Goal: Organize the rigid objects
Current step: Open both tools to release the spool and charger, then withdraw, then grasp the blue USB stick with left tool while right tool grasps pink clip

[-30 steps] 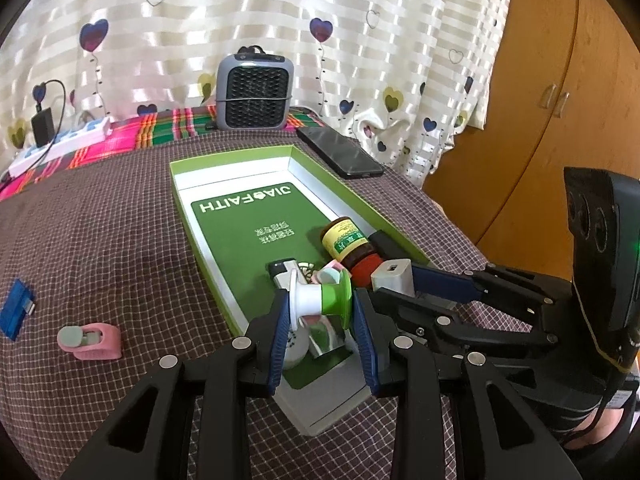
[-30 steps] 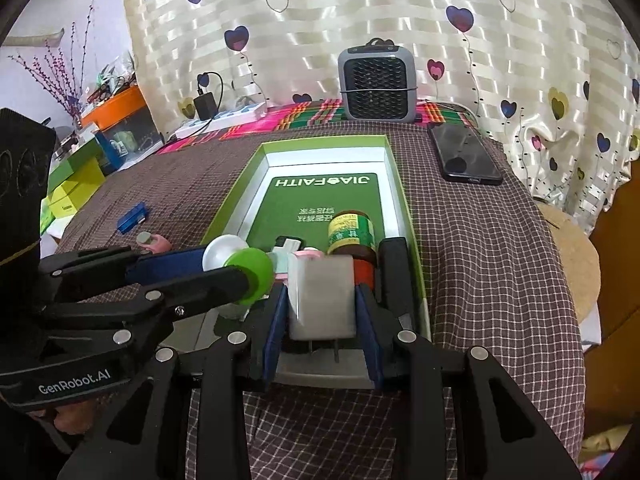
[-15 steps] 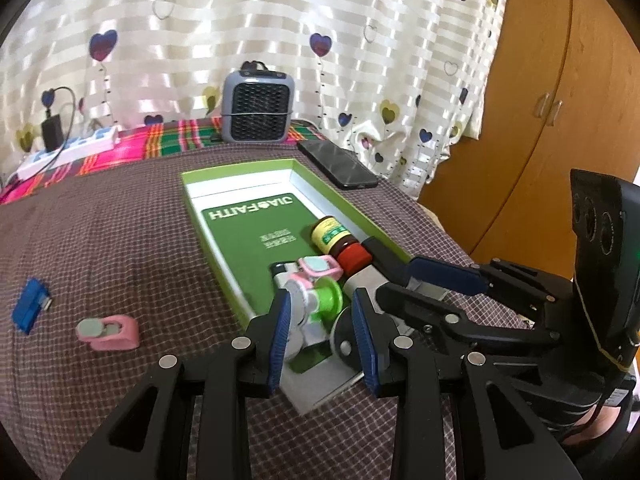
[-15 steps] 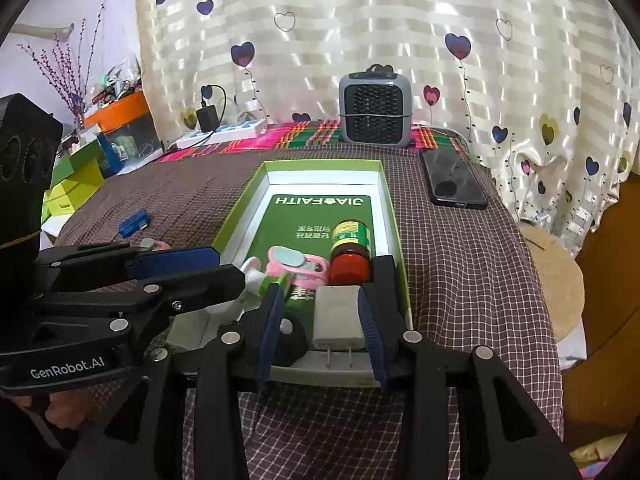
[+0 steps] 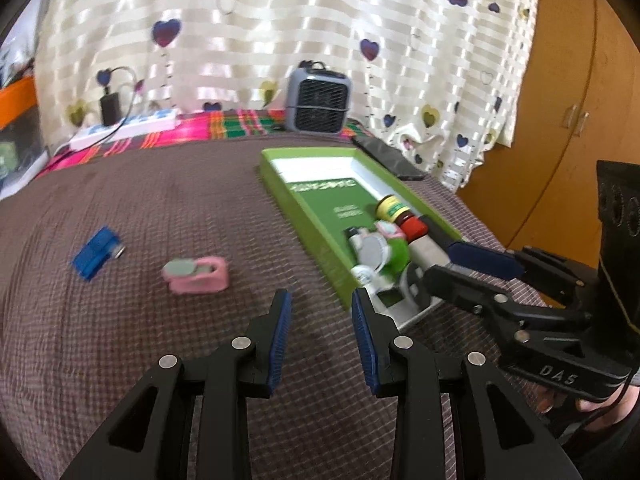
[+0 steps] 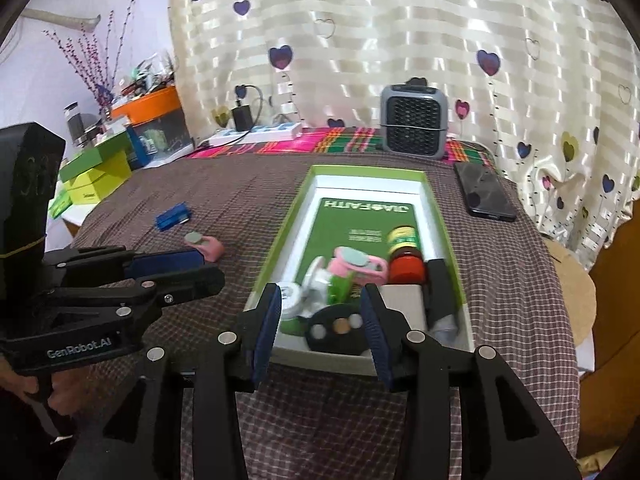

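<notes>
A green tray [image 5: 304, 216] [image 6: 288, 232] lies on the checked tablecloth. Its near end holds a green-and-white spool [image 5: 380, 252] [image 6: 332, 284], a pink clip [image 6: 360, 264], a red-capped brown bottle [image 5: 394, 210] [image 6: 404, 248], a white charger [image 5: 428, 252] [image 6: 402, 304] and a black disc [image 6: 338, 326]. My left gripper [image 5: 320, 332] [image 6: 210, 270] is open and empty over the cloth, left of the tray. My right gripper [image 6: 320, 324] [image 5: 438, 262] is open at the tray's near end, gripping nothing. A second pink clip [image 5: 196, 276] [image 6: 206, 246] and a blue piece [image 5: 96, 256] [image 6: 172, 216] lie loose on the cloth.
A grey fan heater [image 5: 318, 100] [image 6: 414, 122] stands behind the tray, and a black phone [image 5: 388, 156] [image 6: 486, 196] lies to its right. A power strip [image 5: 128, 128] sits at the back left. Green boxes [image 6: 96, 172] are stacked beyond the left edge, and a wooden wardrobe [image 5: 560, 120] stands on the right.
The left gripper left the spool in the tray and swung left over the cloth. The right gripper opened, released the white charger into the tray and drew back.
</notes>
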`<state>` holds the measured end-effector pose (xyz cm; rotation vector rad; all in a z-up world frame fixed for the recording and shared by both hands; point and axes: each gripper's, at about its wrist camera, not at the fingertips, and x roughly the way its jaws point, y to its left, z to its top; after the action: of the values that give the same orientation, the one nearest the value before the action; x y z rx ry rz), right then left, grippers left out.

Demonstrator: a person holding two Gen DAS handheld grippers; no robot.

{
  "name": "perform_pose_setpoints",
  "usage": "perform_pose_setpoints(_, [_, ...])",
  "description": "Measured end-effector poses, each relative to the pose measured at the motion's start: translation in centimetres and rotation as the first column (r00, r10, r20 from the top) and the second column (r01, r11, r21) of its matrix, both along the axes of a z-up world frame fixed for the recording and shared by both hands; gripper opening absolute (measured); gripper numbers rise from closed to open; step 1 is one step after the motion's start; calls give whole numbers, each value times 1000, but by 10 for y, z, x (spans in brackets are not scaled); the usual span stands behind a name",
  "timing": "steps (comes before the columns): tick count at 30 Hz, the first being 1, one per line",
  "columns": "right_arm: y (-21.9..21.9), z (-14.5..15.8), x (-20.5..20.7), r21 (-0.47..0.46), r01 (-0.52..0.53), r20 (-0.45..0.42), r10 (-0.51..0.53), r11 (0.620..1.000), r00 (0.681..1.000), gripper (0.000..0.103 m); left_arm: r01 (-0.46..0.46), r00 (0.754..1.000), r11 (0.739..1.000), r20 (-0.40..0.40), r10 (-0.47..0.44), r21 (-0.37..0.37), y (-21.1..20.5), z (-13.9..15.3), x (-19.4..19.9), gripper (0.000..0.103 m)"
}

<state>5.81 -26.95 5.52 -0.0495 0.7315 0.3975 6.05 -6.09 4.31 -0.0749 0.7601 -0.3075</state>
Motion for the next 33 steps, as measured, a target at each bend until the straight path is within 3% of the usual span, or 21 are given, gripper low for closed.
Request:
perform_pose_setpoints(16, [42,-5,-15,-9,-106,-28,106,994,994,43,-133,990,991,-41,133,-14,61,-15,-21,30])
perform_pose_setpoints(33, [78,-8,-1,-44,-180,-52,178,983,983,43,-220,975,975,-19,220,16,111,-13,-10,30])
